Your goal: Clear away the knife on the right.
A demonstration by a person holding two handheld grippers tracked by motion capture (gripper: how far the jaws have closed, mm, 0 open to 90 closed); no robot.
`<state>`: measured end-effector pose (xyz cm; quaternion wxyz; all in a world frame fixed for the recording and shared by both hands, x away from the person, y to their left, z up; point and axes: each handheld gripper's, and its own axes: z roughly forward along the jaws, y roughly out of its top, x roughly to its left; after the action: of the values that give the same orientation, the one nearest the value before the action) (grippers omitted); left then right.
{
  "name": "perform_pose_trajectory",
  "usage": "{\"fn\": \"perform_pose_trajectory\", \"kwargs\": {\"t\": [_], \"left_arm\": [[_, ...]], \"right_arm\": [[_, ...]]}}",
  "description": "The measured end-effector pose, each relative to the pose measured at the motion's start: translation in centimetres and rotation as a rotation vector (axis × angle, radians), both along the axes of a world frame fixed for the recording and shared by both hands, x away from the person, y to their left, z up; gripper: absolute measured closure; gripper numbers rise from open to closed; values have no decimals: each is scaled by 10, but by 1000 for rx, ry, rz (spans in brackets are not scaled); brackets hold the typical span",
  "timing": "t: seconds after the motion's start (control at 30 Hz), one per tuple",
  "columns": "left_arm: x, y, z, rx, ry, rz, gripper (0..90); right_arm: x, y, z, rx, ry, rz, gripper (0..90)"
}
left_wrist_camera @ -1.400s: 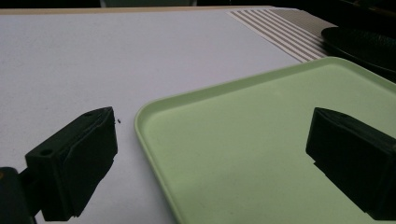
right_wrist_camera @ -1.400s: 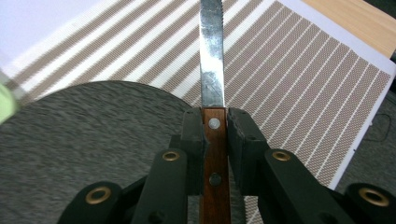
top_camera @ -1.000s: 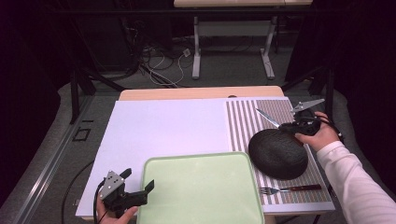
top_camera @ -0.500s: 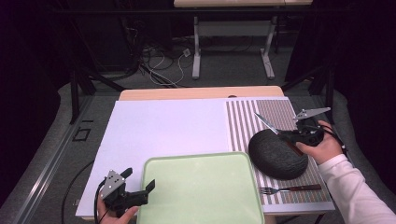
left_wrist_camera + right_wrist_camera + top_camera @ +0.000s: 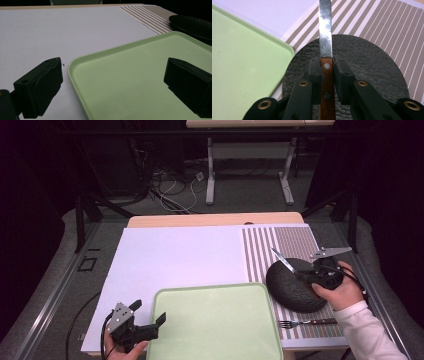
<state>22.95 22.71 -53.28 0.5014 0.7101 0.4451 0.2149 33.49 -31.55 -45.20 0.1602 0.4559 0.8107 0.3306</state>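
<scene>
wooden table [image 5: 215, 219] carries white sheet [image 5: 175, 260], striped mat [image 5: 295, 245], green tray [image 5: 215, 320]

The left tool [image 5: 150, 327] rests low at the near left with its jaws spread wide. The right tool [image 5: 306, 276], held in a hand [image 5: 341, 290], is clamped tight.

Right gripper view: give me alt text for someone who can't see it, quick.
The right gripper is shut on a knife by its wooden handle, serrated blade pointing away, above a dark textured plate. The plate sits on a striped mat, with a light green tray to the left.
</scene>
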Motion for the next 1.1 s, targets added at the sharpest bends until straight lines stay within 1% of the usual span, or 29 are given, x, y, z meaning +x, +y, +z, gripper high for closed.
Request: {"fn": "perform_pose_trajectory", "kwargs": {"t": [0.07, 0.13, 0.17, 0.2, 0.23, 0.3, 0.33, 0.37, 0.4, 0.43, 0.47, 0.53, 0.57, 0.6, 0.63, 0.7, 0.77, 0.8, 0.83, 0.9, 0.93, 1.1], "left_arm": [[0, 0, 0, 2, 0, -2, 22], [0, 0, 0, 3, -1, -1, 22], [0, 0, 0, 8, -3, -2, 22], [0, 0, 0, 4, -1, -2, 22], [0, 0, 0, 2, 0, -2, 22], [0, -1, 0, 2, 0, -3, 22], [1, -1, 0, 0, -1, -3, 23], [1, -1, 0, 0, -1, -3, 22], [1, -1, 0, 1, -1, -5, 22], [1, -1, 0, 1, -1, -5, 22], [1, -1, 0, 8, -4, -8, 22], [1, -2, 1, 2, -1, -9, 22], [2, -2, 1, 5, -3, -11, 22], [2, -2, 0, -1, -3, -12, 22], [2, -2, 1, 1, -5, -14, 22], [3, -3, 1, -1, -4, -19, 23], [4, -3, 1, 9, -9, -26, 23], [3, -4, 1, 2, -6, -27, 23], [4, -4, 1, 10, -11, -30, 22], [3, -4, 1, 3, -9, -30, 22], [3, -4, 2, 3, -15, -30, 22], [2, -3, 2, 8, -18, -28, 22]], "right_arm": [[-4, 1, 0, 6, 1, 0, 769], [-11, 3, 1, -4, -1, -9, 769], [-11, 3, 1, -4, -1, -9, 769], [-13, 3, 1, 1, 2, -15, 769], [-20, 3, 1, 0, 3, -22, 769], [-22, 4, 1, -5, 4, -28, 769], [-28, 5, 0, -5, 6, -41, 769], [-28, 5, 0, -5, 6, -41, 769], [-35, 8, -2, 0, 18, -52, 769], [-35, 8, -2, 0, 18, -52, 769], [-41, 10, -5, -4, 34, -65, 769], [-46, 13, -8, 24, 48, -67, 769], [-46, 13, -8, 24, 48, -67, 769], [-48, 15, -9, 31, 51, -64, 769], [-53, 19, -12, 43, 68, -61, 769], [-55, 21, -13, 37, 74, -61, 769], [-63, 26, -15, 49, 84, -68, 769], [-63, 26, -15, 49, 84, -68, 769], [-65, 28, -16, 53, 84, -63, 769], [-69, 33, -19, 52, 80, -62, 769], [-72, 37, -21, 55, 72, -48, 769], [-77, 45, -24, 55, 60, -32, 768]]}}
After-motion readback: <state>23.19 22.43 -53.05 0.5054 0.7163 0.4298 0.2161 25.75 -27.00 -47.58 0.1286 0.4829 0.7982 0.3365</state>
